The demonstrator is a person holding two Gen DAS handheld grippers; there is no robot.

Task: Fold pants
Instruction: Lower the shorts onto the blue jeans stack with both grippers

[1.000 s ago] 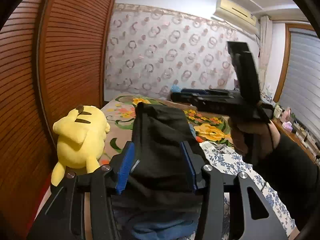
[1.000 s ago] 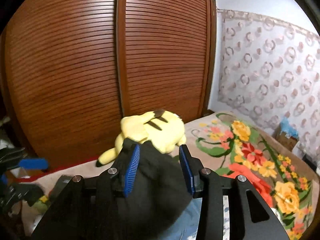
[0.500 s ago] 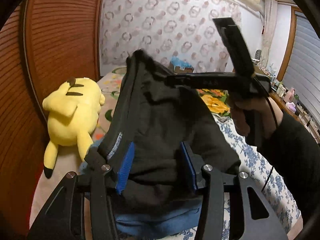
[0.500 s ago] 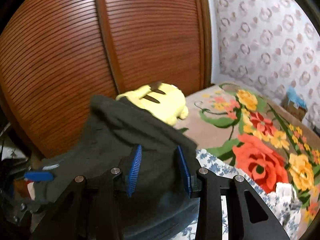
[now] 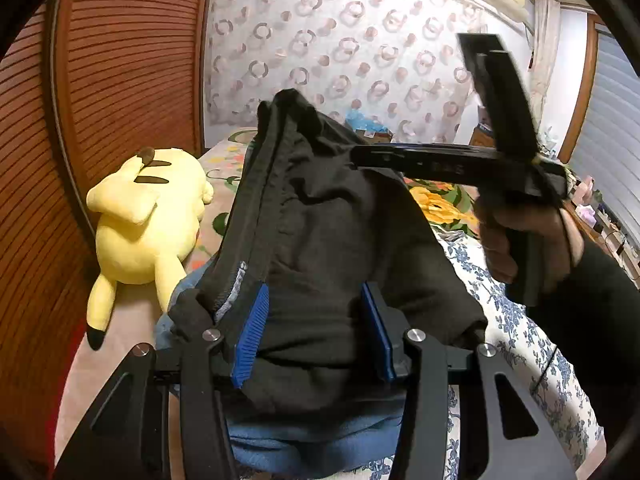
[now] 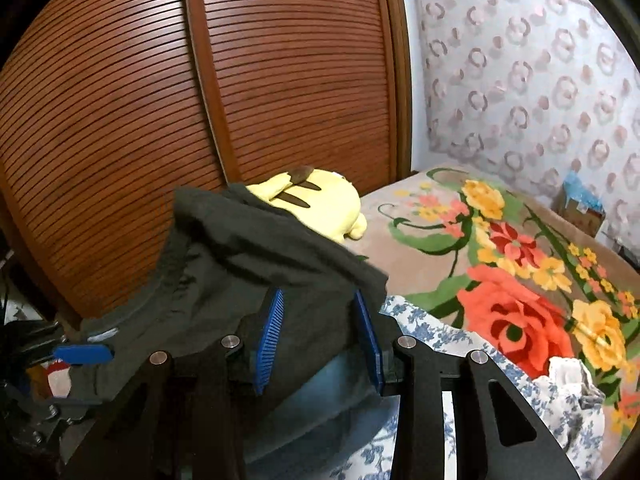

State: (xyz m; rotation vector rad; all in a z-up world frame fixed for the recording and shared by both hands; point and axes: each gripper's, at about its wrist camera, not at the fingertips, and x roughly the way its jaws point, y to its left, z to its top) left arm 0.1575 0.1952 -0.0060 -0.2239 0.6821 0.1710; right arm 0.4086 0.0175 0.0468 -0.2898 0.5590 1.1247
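Both tongs have the black pants [image 5: 332, 240] up off the bed, and the bunched cloth fills most of each wrist view. The left tongs [image 5: 316, 336] are partly closed, blue pads pressed into a thick wad of the fabric. The right tongs [image 6: 320, 332] grip another fold the same way, jaws about a third apart with cloth packed between them. From the left camera, the right tool's black arm reaches across into the raised waistband, a hand [image 5: 528, 240] in a dark sleeve holding it. Under the pants lies a blue garment [image 5: 312, 444] on a blue-flowered sheet [image 5: 516, 320]. A yellow plush toy [image 5: 148, 216] lies close behind on the left, against the slatted wooden wardrobe doors [image 6: 280, 80]. A bright floral blanket [image 6: 516, 280] covers the far bed, with patterned curtain [image 5: 340, 52] beyond.
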